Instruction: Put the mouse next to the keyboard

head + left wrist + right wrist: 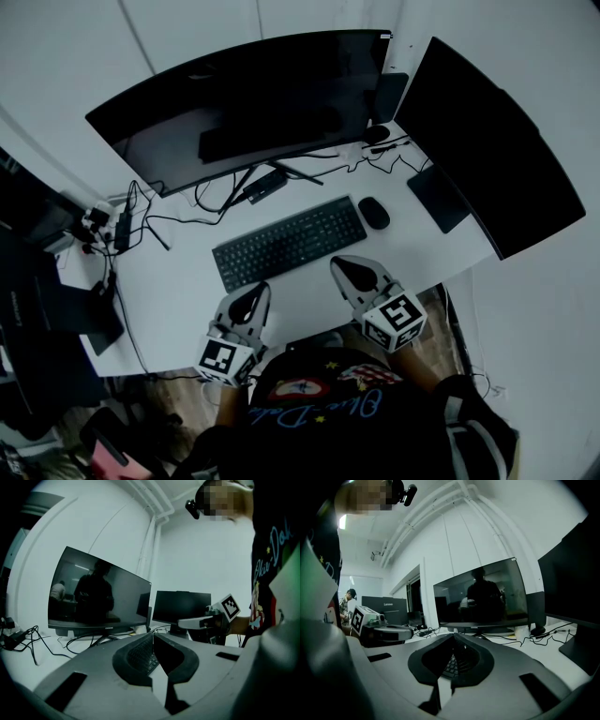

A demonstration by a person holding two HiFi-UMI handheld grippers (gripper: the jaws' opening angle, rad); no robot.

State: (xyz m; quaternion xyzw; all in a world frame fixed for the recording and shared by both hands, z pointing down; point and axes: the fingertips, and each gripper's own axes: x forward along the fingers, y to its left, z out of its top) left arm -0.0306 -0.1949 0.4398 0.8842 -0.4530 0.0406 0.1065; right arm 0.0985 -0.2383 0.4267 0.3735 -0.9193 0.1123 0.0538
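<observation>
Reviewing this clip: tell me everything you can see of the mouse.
The mouse is small, black, oval and smooth, probably plastic; no cable of its own shows. It lies flat on the white desk, just off the right end of the black keyboard, with a narrow gap between them. Only the desk touches it.

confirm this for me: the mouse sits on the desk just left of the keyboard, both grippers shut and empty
Not quite: the head view shows the mouse on the desk just right of the keyboard, not left. The left gripper and right gripper are indeed shut and empty.
</observation>
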